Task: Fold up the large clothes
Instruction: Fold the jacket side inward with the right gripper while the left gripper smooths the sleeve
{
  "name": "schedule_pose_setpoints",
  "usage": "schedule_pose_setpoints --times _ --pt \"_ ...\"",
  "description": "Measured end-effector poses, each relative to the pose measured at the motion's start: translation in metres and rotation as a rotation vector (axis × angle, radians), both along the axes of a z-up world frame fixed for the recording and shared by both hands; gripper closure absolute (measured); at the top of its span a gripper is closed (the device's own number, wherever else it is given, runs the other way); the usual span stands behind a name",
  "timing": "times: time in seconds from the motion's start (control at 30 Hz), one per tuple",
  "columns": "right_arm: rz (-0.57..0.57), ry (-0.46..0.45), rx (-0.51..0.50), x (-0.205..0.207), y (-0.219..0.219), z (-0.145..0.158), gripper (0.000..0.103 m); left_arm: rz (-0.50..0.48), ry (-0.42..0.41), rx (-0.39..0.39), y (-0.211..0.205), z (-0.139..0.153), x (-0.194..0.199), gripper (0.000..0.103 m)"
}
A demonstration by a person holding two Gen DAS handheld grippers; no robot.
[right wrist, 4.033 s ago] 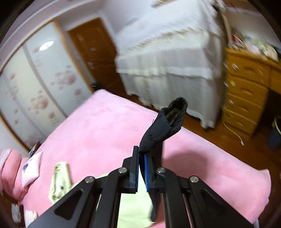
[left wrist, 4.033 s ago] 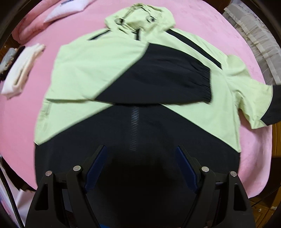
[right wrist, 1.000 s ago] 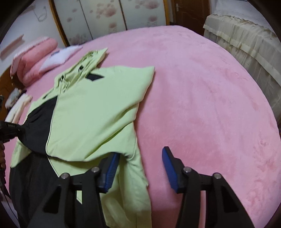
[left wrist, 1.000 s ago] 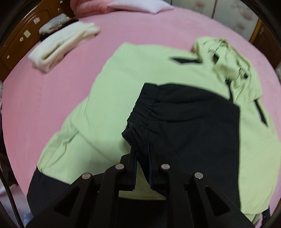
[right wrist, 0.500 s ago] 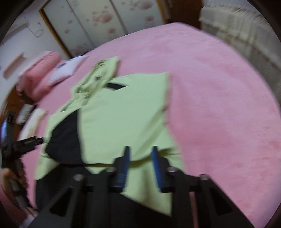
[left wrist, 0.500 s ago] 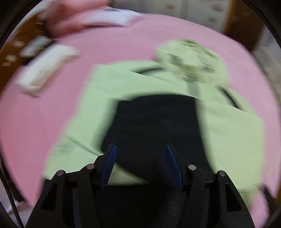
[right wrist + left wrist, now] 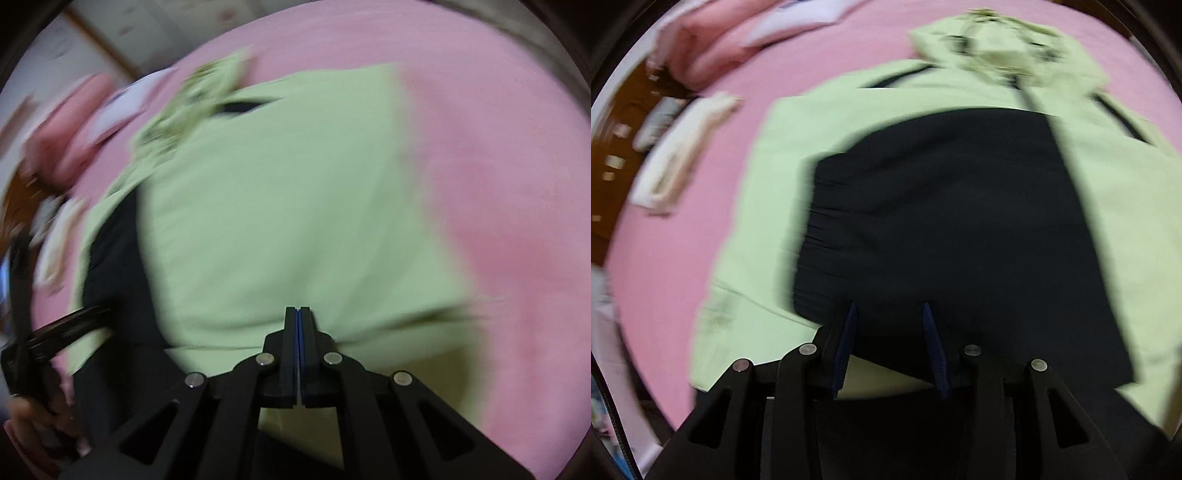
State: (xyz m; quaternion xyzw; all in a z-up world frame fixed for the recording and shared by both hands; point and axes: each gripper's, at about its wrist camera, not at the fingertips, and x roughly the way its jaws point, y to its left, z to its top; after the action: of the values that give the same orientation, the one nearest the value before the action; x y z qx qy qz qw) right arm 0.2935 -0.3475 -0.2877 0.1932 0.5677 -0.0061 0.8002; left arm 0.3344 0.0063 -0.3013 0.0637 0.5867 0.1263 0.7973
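Since a second ago the left gripper (image 7: 888, 314) let go of the black sleeve (image 7: 942, 221), its jaws now closing, empty; the jacket (image 7: 295, 221) lies on the pink bed (image 7: 517, 184), and the right gripper (image 7: 298, 314) has clamped together.

No legible text, label, brand, number or sign found in either view. Both are motion-blurred; the dark markings on the jacket's hood (image 7: 1004, 48) cannot be read as lettering.
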Motion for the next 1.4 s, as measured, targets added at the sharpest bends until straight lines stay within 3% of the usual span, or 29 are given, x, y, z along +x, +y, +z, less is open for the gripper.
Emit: schedule_pose_setpoints --times 0.1,0.17,0.23,0.3,0.37,0.43,0.5,0.6,0.73,0.83,0.87,0.9,0.97,1.1,1.2,1.3,1.4 --pt "-0.072 -0.022 0.074 -0.008 -0.036 0.003 0.103 0.093 0.001 -0.194 0.034 0.0 0.005 0.073" --pt "-0.045 -0.069 -0.011 -0.007 -0.029 0.019 0.103 0.116 -0.015 -0.206 0.034 0.008 0.005 0.073" --pt "0.009 -0.144 -0.009 -0.003 -0.017 0.033 0.103 0.083 -0.063 -0.21 0.023 0.021 0.002 0.072" --pt "0.089 -0.192 0.128 0.008 0.004 0.038 0.103 0.021 -0.088 -0.281 0.008 0.03 0.003 0.07" --pt "0.189 -0.148 0.257 0.023 0.034 0.026 0.103 -0.048 -0.067 -0.379 -0.017 0.032 0.01 0.07" --pt "0.292 -0.103 0.297 0.033 0.07 0.013 0.103 -0.104 -0.039 -0.426 -0.042 0.025 0.015 0.07" --pt "0.363 -0.054 0.247 0.043 0.1 0.0 0.103 -0.148 -0.022 -0.387 -0.061 0.018 0.022 0.07" --pt "0.357 -0.056 0.24 0.059 0.107 -0.009 0.103 -0.161 -0.011 -0.284 -0.069 0.005 0.042 0.07" --pt "0.238 -0.091 0.187 0.086 0.062 -0.014 0.103 -0.12 -0.039 -0.268 -0.045 0.0 0.067 0.07" --pt "0.158 -0.143 0.212 0.106 0.015 -0.018 0.103 -0.033 -0.066 -0.128 -0.011 -0.002 0.087 0.067" --pt "0.116 -0.147 0.205 0.11 -0.004 -0.018 0.103 -0.013 -0.07 -0.12 0.001 -0.004 0.093 0.064" --pt "0.072 -0.149 0.11 0.113 -0.017 -0.015 0.103 0.0 -0.076 -0.164 0.014 -0.005 0.097 0.064" --pt "0.019 -0.169 0.038 0.113 -0.04 -0.009 0.103 0.023 -0.08 -0.259 0.031 -0.007 0.104 0.064" --pt "-0.176 -0.103 -0.219 0.108 -0.076 -0.003 0.103 0.0 -0.079 -0.206 0.025 -0.008 0.108 0.064" --pt "-0.257 -0.1 -0.113 0.1 -0.091 0.002 0.103 0.004 -0.071 -0.156 0.011 0.0 0.102 0.064" --pt "-0.266 -0.084 -0.096 0.091 -0.084 0.013 0.1 0.012 -0.067 -0.109 0.005 0.011 0.089 0.052" --pt "-0.262 -0.06 -0.065 0.084 -0.068 0.023 0.1 0.024 -0.066 -0.128 0.013 0.027 0.056 0.042"
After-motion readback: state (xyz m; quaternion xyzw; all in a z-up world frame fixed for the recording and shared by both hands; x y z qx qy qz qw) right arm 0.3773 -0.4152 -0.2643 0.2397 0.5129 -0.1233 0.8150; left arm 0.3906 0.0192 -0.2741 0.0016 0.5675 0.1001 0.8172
